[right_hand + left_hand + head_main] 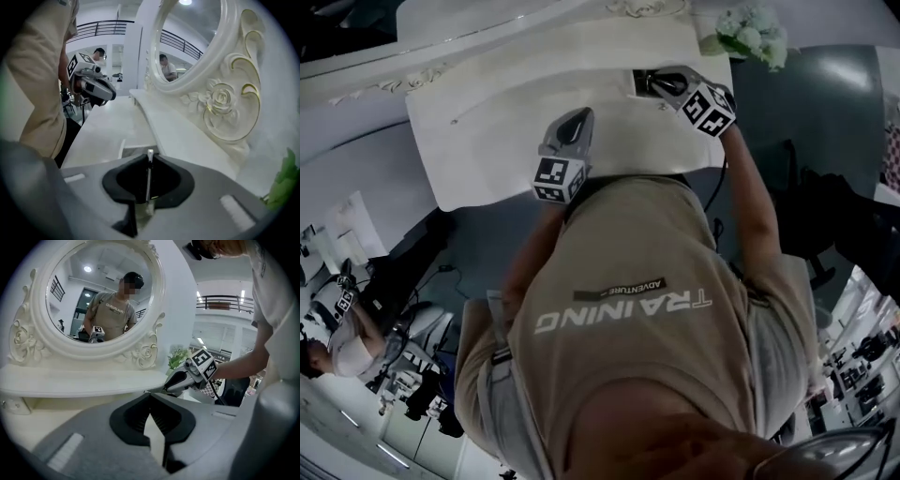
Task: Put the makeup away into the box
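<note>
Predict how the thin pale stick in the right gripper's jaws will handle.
The thin pale stick stands straight, so it is probably stiff. So slim, it is likely light and could pivot in the right gripper.

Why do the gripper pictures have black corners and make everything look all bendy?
Left gripper view: the wide-angle lens rounds the picture, blackens the corners and bows the mirror. Right gripper view: same bending, and the thin stick between the jaws looks soft, being so close. Head view: dim and greyish, curved at the edges.
</note>
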Demonstrator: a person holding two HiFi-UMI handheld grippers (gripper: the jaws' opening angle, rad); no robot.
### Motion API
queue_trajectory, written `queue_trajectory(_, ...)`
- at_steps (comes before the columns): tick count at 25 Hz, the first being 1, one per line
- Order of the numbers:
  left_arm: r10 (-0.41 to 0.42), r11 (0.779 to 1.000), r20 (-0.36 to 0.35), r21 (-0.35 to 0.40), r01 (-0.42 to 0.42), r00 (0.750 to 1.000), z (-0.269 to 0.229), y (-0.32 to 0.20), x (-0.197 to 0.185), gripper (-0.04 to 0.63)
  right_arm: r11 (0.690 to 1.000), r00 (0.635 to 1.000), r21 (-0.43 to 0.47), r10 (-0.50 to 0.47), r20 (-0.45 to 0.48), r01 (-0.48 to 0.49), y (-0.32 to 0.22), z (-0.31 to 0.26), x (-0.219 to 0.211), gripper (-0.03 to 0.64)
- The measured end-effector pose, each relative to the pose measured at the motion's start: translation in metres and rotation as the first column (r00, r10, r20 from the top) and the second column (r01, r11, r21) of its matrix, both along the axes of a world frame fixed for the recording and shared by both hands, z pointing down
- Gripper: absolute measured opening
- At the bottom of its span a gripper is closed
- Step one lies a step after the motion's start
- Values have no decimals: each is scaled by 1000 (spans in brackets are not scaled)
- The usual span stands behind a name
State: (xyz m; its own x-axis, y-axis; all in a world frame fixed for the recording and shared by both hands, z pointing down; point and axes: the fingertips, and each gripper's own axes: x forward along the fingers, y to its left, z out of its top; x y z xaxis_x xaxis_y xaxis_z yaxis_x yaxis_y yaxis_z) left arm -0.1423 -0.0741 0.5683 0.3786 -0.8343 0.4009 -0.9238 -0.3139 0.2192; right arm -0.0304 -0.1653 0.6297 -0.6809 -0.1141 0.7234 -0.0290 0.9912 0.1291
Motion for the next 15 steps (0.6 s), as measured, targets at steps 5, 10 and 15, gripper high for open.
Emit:
queue_trajectory(5,-18,1000,12,-15,18,1000,-2,-1,22,3,987,989,62,-143,-45,146,4,14,6,48)
queue_trajectory(10,15,999,24,-44,-14,1000,3,-5,43,3,965,972,121,-225,-67,232,5,27,6,48)
queue_trajectory(15,28,998,44,-52,-26,999,3,-2,52,3,954,967,163,-249,-47,253,8,26,3,48)
